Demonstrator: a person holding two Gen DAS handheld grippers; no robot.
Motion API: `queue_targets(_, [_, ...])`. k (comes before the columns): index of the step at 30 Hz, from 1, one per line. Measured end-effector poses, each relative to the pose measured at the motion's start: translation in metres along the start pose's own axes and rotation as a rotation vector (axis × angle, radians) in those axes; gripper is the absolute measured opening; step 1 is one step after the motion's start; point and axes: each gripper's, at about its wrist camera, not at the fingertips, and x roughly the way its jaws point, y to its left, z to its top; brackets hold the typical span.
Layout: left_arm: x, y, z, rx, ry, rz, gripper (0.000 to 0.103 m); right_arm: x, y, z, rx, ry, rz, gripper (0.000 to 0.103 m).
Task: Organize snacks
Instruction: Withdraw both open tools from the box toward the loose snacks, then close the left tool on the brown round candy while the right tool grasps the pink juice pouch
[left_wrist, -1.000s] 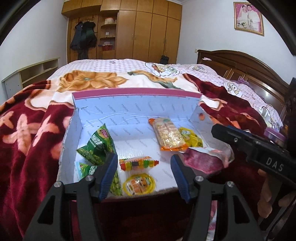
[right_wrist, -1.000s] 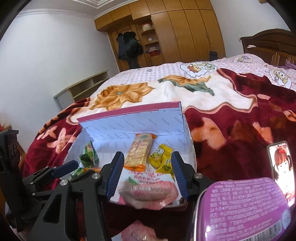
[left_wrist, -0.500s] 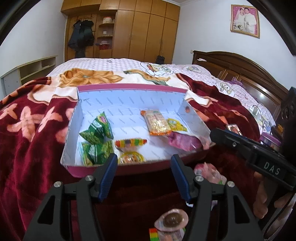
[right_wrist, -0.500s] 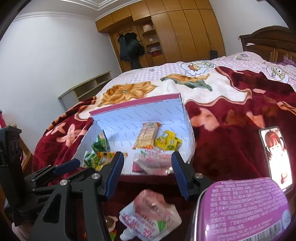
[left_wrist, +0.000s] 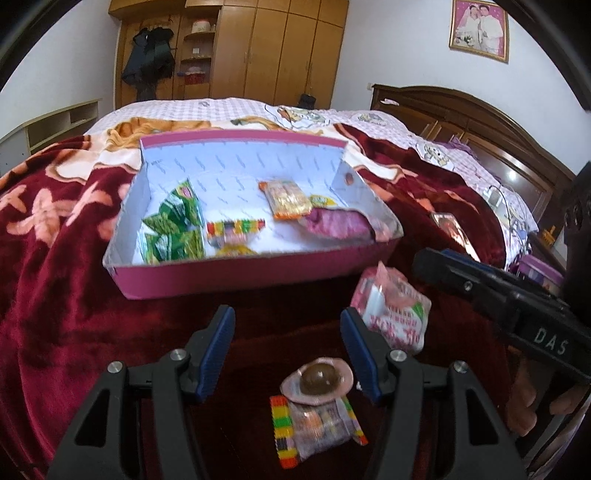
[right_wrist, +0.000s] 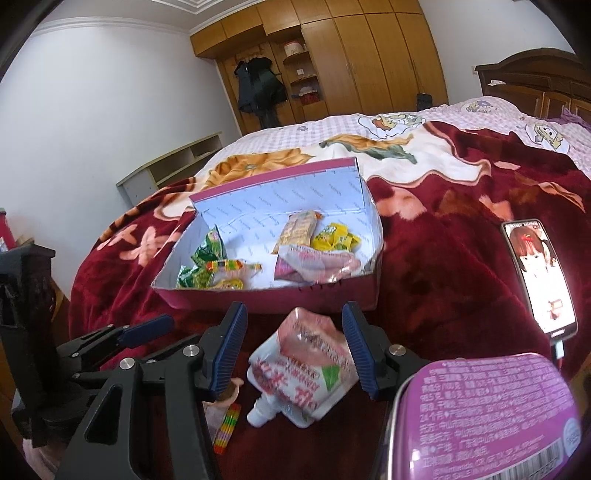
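The pink box (left_wrist: 236, 273) on the bed holds green packets (left_wrist: 173, 229) at 9 o'clock and a pink pouch (left_wrist: 338, 225) at 3; both grippers' fingers (left_wrist: 218, 350) (right_wrist: 229, 350) are spread, empty.

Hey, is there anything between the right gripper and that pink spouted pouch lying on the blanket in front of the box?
Nothing visible. The right gripper is open, with the pink pouch lying on the red blanket right below and between its fingers. The box sits just beyond, its near wall low, and the purple tin is off to the side.
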Motion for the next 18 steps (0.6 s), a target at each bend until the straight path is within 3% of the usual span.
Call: queue_targets(18, [0.022, -0.017, -0.032, 0.053, 0.086, 0.0, 0.063, 0.0, -0.012, -0.026, 0.046, 0.054, -0.015, 0.054])
